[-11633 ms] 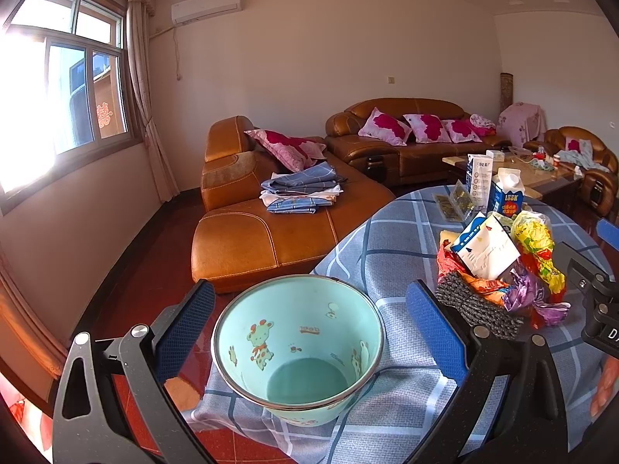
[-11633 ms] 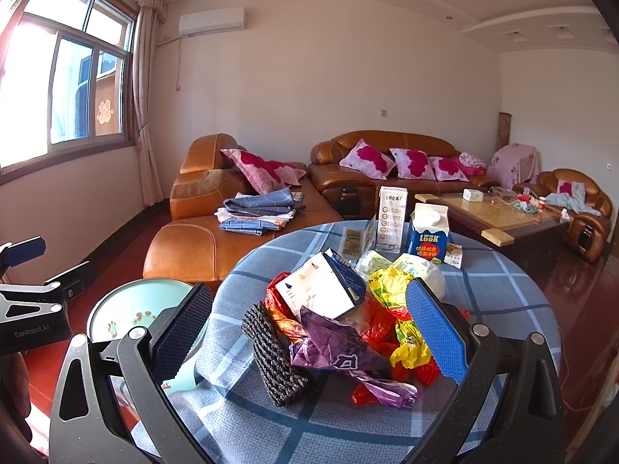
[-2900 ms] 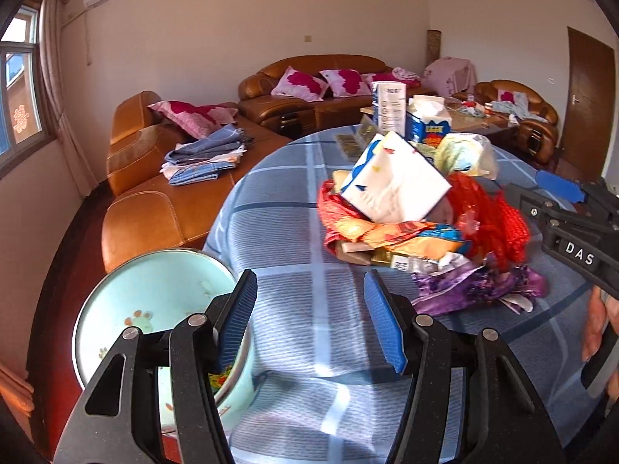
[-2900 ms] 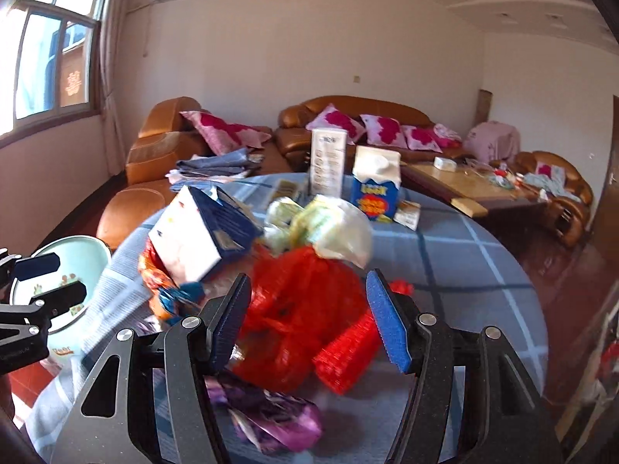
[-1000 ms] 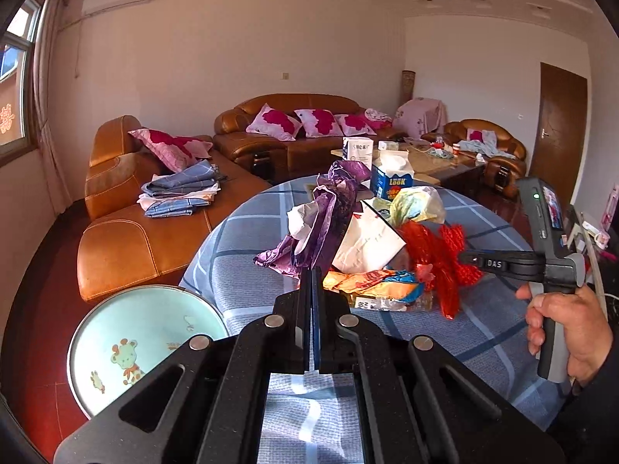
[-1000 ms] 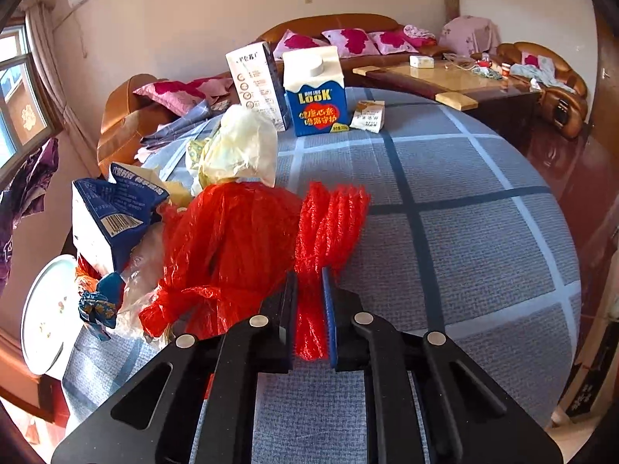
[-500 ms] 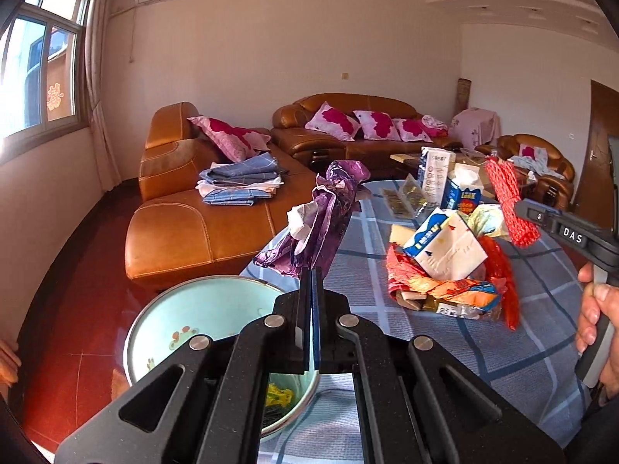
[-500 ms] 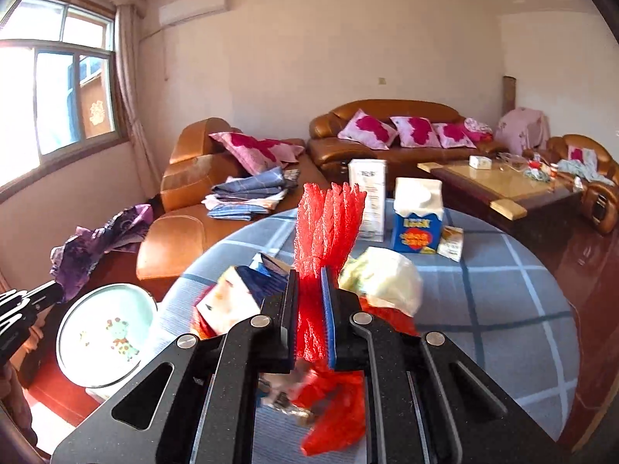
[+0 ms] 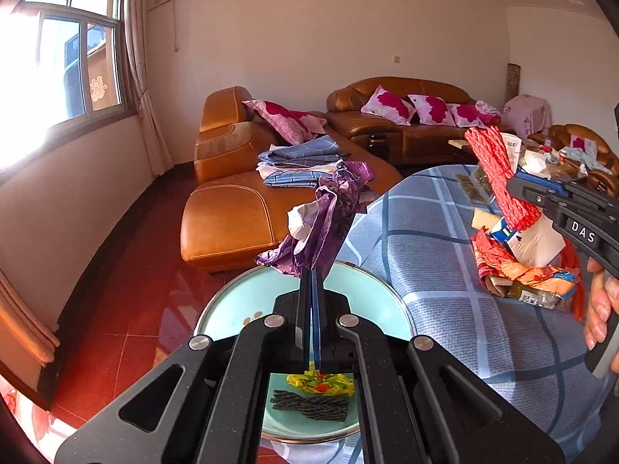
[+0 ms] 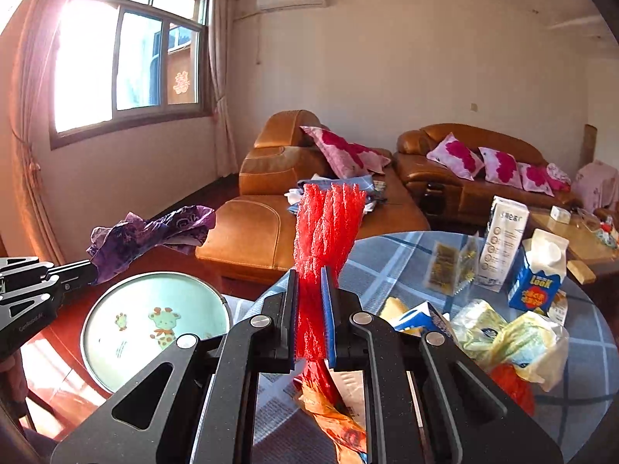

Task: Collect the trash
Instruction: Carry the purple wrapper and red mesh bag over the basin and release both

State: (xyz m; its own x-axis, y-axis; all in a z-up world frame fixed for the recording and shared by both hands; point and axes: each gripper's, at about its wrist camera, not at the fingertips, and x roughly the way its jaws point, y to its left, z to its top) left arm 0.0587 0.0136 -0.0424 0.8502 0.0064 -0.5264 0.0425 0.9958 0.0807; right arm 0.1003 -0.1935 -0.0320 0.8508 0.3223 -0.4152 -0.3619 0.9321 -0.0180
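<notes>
We see the left gripper [image 9: 311,282] with its 2 black fingers pressed fully together on the lower edge of a crumpled purple plastic wrapper [image 9: 327,214], which stands up from the tips and flares out above them. Directly below it sits the round pale-green enamel basin with cartoon animals [image 9: 371,294], standing beside the table's edge. In the basin's bottom we make out 2 pieces already lying there: a yellow printed wrapper [image 9: 321,379] and, touching its near side, a dark knitted mesh bundle [image 9: 309,404].

The right gripper [image 10: 309,294] has its blue-padded fingers almost closed, squeezing a bright red plastic mesh net [image 10: 329,224] between them; the net fans out above the pads and trails down below them. From this view the basin [image 10: 116,301] lies to the lower left, with the purple wrapper [image 10: 151,234] hanging above its far rim.

On the round table with the blue-grey checked cloth [image 9: 433,270] the remaining heap of litter rests: an orange and red crinkled wrapper [image 9: 518,270], a white and blue torn paper carton [image 10: 416,319], and a pale yellow-green plastic bag [image 10: 514,336]. Farther back stand a tall white carton [image 10: 505,239] and a blue and white milk carton [image 10: 537,270], just beside each other. A hand [image 9: 599,305] grips the right gripper's handle at the left view's right edge.
</notes>
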